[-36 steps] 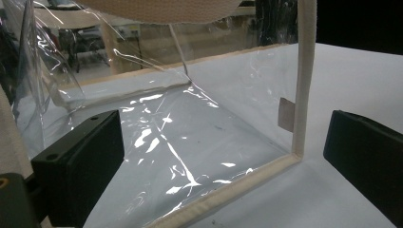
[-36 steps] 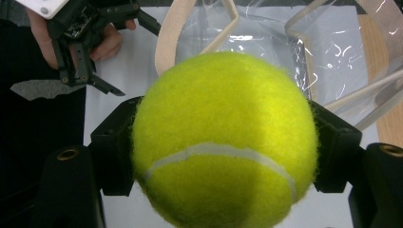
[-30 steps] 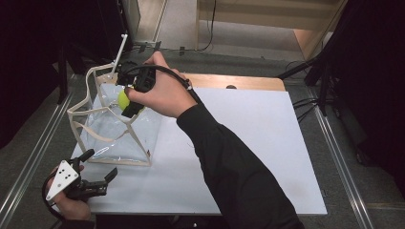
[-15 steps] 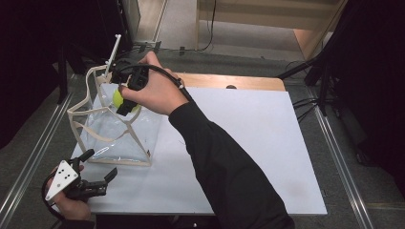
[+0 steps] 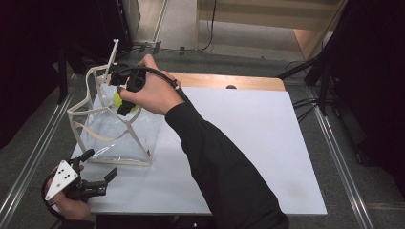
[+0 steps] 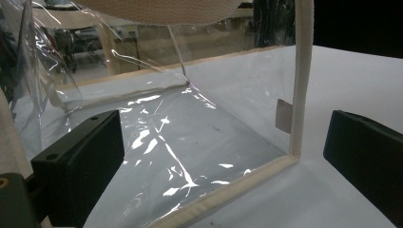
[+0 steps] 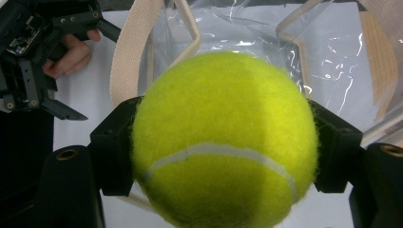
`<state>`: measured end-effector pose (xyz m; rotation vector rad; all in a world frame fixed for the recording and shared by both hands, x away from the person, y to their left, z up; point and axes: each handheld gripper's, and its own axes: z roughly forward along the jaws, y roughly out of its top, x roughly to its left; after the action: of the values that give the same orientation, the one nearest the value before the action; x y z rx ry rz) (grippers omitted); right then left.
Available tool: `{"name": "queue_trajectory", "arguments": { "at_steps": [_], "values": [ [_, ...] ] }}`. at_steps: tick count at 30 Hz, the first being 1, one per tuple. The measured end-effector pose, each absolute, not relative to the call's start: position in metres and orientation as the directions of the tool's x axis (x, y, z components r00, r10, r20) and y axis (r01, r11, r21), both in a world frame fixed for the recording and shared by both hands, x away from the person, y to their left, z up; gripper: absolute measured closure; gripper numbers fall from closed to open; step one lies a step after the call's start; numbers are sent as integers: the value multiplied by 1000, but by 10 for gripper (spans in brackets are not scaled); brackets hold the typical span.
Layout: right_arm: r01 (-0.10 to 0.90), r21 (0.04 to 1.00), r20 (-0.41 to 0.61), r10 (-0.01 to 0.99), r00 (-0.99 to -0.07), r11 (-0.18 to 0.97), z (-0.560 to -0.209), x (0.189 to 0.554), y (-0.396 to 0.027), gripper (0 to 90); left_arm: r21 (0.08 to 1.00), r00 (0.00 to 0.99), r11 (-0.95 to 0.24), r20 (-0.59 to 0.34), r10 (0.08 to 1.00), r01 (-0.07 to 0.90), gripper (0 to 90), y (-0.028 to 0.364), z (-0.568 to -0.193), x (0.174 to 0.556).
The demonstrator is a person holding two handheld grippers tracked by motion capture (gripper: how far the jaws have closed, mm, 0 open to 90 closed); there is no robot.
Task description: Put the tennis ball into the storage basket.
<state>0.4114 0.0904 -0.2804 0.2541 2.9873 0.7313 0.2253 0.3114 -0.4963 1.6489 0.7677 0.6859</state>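
At the near left corner of the table (image 5: 248, 157), the left gripper (image 5: 98, 183) sits low in the person's hand with its jaws spread wide and nothing between them. Its own view looks straight at the near lower edge of a clear plastic bag (image 5: 114, 136) with cream webbing trim, which it does not touch. So the bag stands unsteadied, and that looks like the main hazard: soft film walls and loose straps could buckle or slide on the smooth white top if anything nudges them.

Farther in, toward the far left of the table, the right gripper (image 5: 126, 98) hangs over the bag's open top, its jaws clamped on either side of a yellow tennis ball (image 7: 223, 137). In the right gripper view the ball bulges well past the black pads, gripped around its middle, with the bag's mouth and the looping handles (image 7: 152, 52) directly beneath. If the ball is let go from here, my guess is it could strike a strap or the rim and bounce out across the table, or its fall could tip the light bag. A felt-covered ball in hard jaws might also squirt out early if the grip loosens unevenly.

Beyond the table's far edge lie cables and dark floor, where a stray ball would roll out of reach.
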Motion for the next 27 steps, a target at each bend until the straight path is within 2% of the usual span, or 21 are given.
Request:
{"name": "queue_trajectory", "arguments": {
  "at_steps": [15,16,22,23,27],
  "values": [
    [139,404,-12,158,-987,904,-288,412,87,209,980,619,-151,40,785,127,3,312,-496,225],
    [140,411,-14,159,-987,901,-287,411,87,175,980,618,-151,41,785,127,3,312,-496,225],
    [145,428,-18,169,-985,892,-280,407,80,167,980,617,-154,42,786,129,3,311,-496,225],
    [149,439,-23,177,-984,886,-277,406,77,133,980,616,-153,41,787,130,3,311,-496,225],
    [147,465,-30,182,-983,873,-272,405,68,108,979,616,-155,42,786,130,3,311,-496,225]
  ]
}}
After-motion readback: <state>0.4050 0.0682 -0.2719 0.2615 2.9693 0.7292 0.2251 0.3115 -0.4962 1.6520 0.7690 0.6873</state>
